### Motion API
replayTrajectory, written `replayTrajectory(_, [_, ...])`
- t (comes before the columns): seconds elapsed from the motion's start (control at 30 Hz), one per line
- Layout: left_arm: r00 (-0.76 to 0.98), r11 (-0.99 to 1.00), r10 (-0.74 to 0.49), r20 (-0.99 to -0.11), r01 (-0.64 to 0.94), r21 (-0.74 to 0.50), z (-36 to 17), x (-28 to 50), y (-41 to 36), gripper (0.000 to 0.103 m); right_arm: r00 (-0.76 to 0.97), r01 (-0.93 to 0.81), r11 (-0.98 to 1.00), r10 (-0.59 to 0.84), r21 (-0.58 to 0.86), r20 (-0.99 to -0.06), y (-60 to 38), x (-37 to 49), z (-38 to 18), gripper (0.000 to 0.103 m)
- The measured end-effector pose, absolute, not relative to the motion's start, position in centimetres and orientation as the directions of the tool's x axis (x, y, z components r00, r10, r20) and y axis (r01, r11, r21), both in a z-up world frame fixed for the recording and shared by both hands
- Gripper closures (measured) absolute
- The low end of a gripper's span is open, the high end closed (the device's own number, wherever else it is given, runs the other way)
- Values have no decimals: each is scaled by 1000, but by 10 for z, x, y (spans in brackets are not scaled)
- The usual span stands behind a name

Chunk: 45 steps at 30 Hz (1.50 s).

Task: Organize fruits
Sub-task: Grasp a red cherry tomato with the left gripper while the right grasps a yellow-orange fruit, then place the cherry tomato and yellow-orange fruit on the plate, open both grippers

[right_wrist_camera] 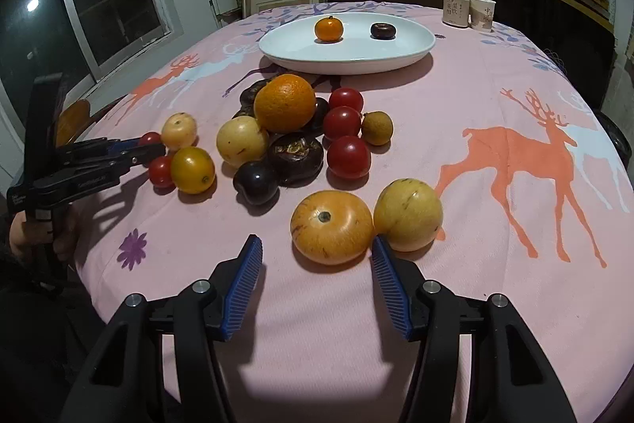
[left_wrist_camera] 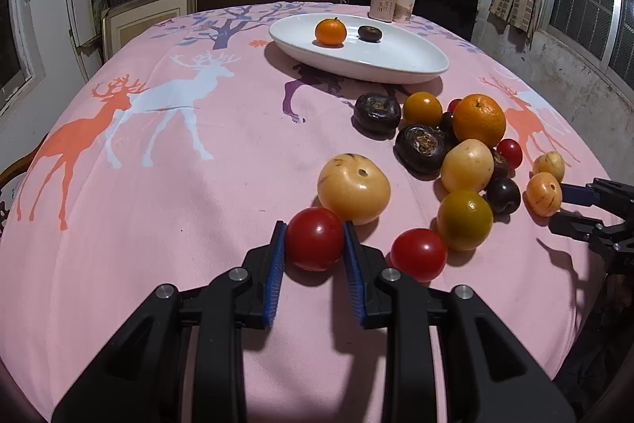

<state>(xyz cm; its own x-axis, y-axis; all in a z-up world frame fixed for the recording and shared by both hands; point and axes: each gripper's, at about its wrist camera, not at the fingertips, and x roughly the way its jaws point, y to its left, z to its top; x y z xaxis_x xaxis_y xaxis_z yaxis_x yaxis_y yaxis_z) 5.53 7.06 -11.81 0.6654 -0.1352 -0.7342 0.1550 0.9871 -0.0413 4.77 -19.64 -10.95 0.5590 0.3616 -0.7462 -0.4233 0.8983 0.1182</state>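
Observation:
My left gripper [left_wrist_camera: 314,238] is shut on a red cherry tomato [left_wrist_camera: 315,238] that rests on the pink deer tablecloth [left_wrist_camera: 158,205]. A second red tomato [left_wrist_camera: 419,254] lies just right of it, and a pale yellow fruit [left_wrist_camera: 354,188] sits just behind. My right gripper [right_wrist_camera: 317,256] is open, its jaws on either side of an orange-yellow fruit [right_wrist_camera: 331,226] without touching it. A yellow fruit [right_wrist_camera: 408,214] lies next to the right pad. The white oval plate [right_wrist_camera: 301,54] at the back holds a small mandarin [right_wrist_camera: 328,28] and a dark fruit [right_wrist_camera: 382,30].
A pile of fruit lies mid-table: a large orange [right_wrist_camera: 284,102], dark fruits [right_wrist_camera: 295,153], red tomatoes [right_wrist_camera: 348,156] and yellow ones [right_wrist_camera: 193,169]. A can [right_wrist_camera: 455,7] and a paper cup [right_wrist_camera: 482,13] stand at the far right. Chairs and shelves are behind the table.

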Motion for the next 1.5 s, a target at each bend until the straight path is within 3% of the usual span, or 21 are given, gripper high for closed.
replayTrajectory(0.17, [665,987,-133,-735,157,-36,-119,54,70,76,591,-414,908,326,70,-738,-186,52,-109,44])
replayTrajectory(0.33, [666,987,-133,-734,157,-36,-119,54,70,76,603,-387,919,318,80,-732,-190,57,-110,59])
replayTrajectory(1.1, [697,983,-163,-698,178,-51,-93,42,66,76,603,-409,896,406,170,-687,-201,54,-94,59])
replayTrajectory(1.3, [707,974,-193,-681,222,-46,-64,80,60,76,616,-443,878,444,180,-651,-203,93,-50,59])
replayTrajectory(1.5, [724,961,-214,-656,277,-8,-25,168,39,76,619,-456,873,449,170,-645,-189,187,-8,59])
